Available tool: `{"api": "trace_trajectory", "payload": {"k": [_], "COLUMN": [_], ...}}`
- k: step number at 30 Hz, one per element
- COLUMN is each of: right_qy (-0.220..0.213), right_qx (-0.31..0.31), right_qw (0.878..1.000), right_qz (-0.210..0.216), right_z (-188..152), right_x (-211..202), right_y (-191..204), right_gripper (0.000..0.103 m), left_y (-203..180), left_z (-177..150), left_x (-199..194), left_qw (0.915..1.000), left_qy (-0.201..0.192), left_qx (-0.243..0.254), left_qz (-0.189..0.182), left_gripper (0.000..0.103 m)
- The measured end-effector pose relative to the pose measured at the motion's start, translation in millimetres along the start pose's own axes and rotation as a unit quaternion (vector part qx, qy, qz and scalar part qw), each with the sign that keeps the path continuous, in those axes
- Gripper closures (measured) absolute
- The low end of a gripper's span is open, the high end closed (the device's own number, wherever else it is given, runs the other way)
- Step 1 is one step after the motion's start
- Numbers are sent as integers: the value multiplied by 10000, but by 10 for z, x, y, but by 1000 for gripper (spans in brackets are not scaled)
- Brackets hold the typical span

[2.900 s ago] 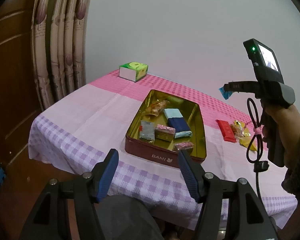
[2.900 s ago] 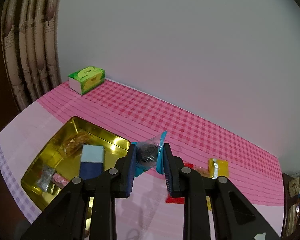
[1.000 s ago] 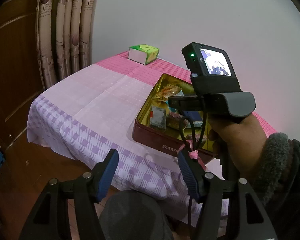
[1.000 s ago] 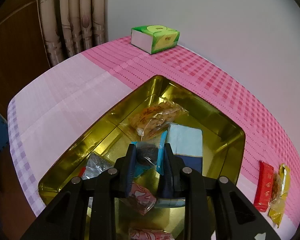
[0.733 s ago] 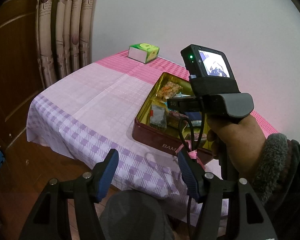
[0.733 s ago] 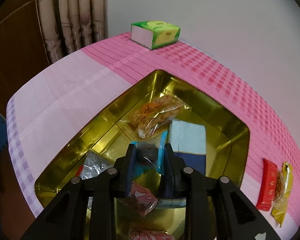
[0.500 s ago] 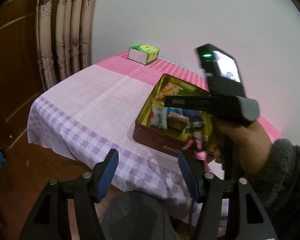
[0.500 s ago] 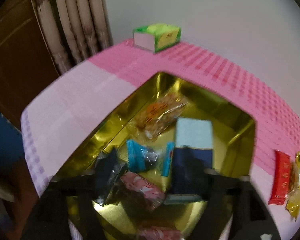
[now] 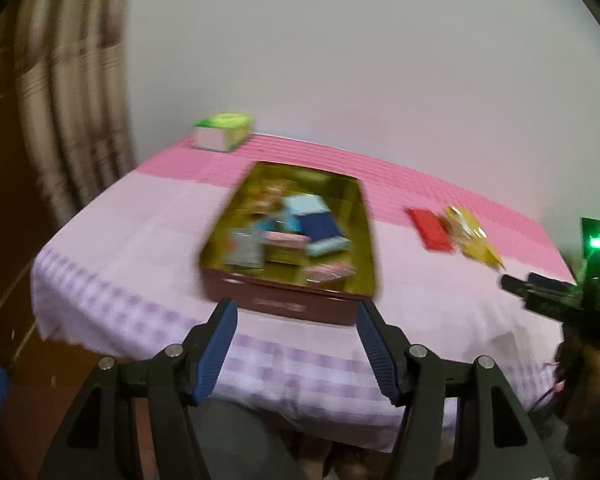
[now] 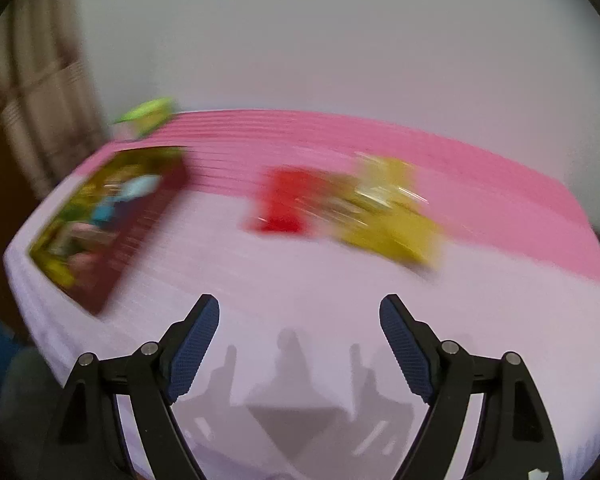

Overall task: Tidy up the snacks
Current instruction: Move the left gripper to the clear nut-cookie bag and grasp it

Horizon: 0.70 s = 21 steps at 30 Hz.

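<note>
- Tin (image 9: 292, 304): a red-walled, gold-lined tin is sitting on the near left part of the table (image 9: 148, 216), its long side running from near to far. It is serving as the collecting place for the snacks.
- Snacks in the tin: a blue-and-pale-blue packet (image 9: 316, 224), a pink one (image 9: 286, 240), a grey one (image 9: 246, 252) and an orange one at the far end are lying loosely side by side; blur is hiding finer detail.
- Red packet (image 10: 286, 200): it is lying flat on the cloth to the right of the tin, well apart from it, apparently waiting to be collected.
- Yellow packet (image 10: 388, 208): it is lying just beside the red one on its right, the two touching or nearly so; blur is preventing a firmer call.
- Green box (image 9: 224, 136): it is standing at the far left corner, out of the working area.
- Right gripper (image 10: 300, 344): its jaws are standing spread wide with nothing between them, and it is facing the two loose packets, presumably ready for the next pick.
- Left gripper (image 9: 294, 344): its jaws are standing apart and empty at the near edge of the table, in front of the tin and touching nothing, seemingly just waiting.
- Hand (image 9: 584, 364): it is gripping the right tool's handle at the near right.
</note>
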State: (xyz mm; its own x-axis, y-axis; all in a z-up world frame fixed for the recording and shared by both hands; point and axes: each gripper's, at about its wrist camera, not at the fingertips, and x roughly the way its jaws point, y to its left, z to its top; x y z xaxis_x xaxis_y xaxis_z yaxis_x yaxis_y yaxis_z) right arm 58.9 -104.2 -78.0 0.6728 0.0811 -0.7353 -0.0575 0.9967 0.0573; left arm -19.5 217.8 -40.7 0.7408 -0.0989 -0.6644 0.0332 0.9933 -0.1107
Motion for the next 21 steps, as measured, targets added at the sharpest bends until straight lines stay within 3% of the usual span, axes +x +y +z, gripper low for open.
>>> {"api": "trace_trajectory", "payload": {"k": [4, 9, 13, 21], "right_qy": [-165, -221, -550, -602], "right_qx": [1032, 1698, 1724, 1600], "right_qw": [9931, 9839, 9833, 9851], "right_qz": [-536, -504, -210, 182], "right_z": [-422, -545, -415, -270], "right_x": [-312, -410, -566, -681], "right_y": [-826, -1255, -1328, -1269], "right_gripper": [15, 14, 13, 13], "left_y": [-602, -1365, -1876, -2521], "left_z": [16, 285, 537, 828], "left_x": [264, 806, 1222, 2049], "left_qw": [9951, 9875, 9866, 9874], "left_qy": [200, 502, 629, 922], "left_qx": [803, 1067, 1009, 1059], "left_qz": [-539, -1041, -1113, -728], "left_gripper": [40, 40, 40, 40]}}
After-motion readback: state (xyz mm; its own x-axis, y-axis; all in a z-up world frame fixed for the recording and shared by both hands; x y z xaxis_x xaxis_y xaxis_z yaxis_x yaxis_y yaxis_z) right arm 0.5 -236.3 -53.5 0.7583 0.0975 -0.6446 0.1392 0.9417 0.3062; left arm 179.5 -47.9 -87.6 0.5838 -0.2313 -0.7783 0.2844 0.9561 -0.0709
